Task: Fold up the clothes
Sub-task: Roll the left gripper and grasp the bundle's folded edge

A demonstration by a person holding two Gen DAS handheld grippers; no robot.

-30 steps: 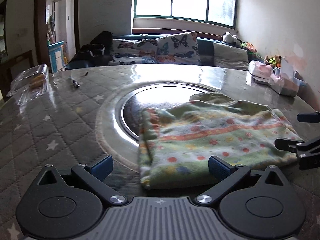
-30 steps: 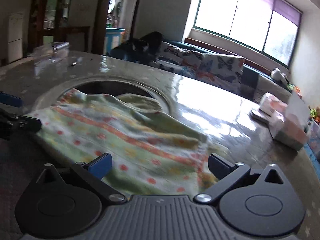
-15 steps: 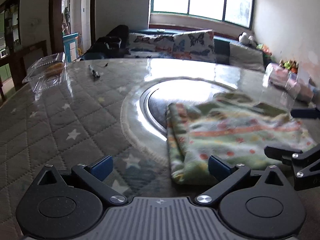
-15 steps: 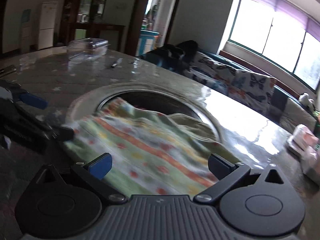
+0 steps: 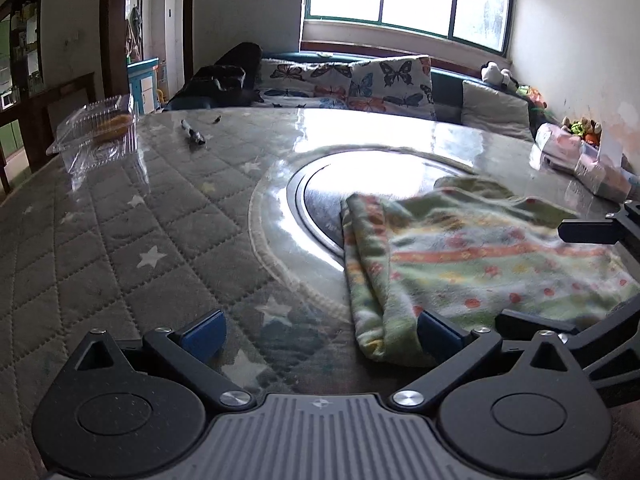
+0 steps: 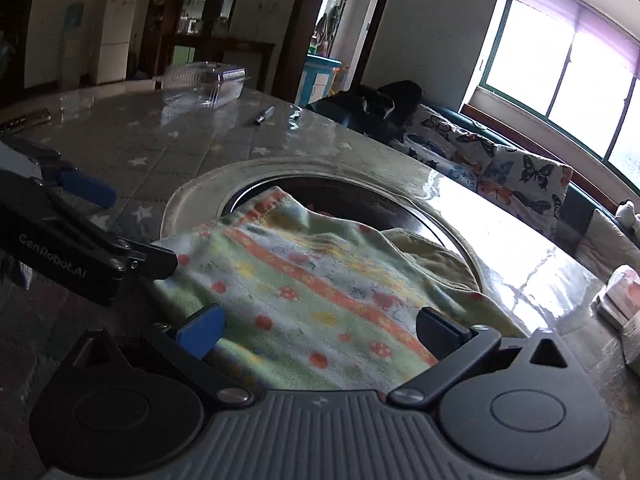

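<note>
A folded green garment (image 5: 460,264) with orange stripes and dots lies on the table, partly over the round glass inset (image 5: 360,184). My left gripper (image 5: 320,334) is open and empty, at the garment's near left corner; its right finger (image 5: 438,330) touches the folded edge. My right gripper (image 6: 320,330) is open, with the garment (image 6: 312,280) lying between its fingers. The left gripper shows in the right wrist view (image 6: 120,236) at the garment's left edge. The right gripper's fingers (image 5: 588,230) show at the right edge of the left wrist view.
A quilted star-pattern cover (image 5: 120,220) lies on the table. A clear plastic box (image 5: 96,136) and a pen (image 5: 192,134) lie far left. Tissue packs and boxes (image 5: 580,156) stand at the far right. A sofa with butterfly cushions (image 5: 360,84) is behind the table.
Both grippers have swung left around the garment. The left gripper has shifted off the garment toward its left corner. The garment lies as before.
</note>
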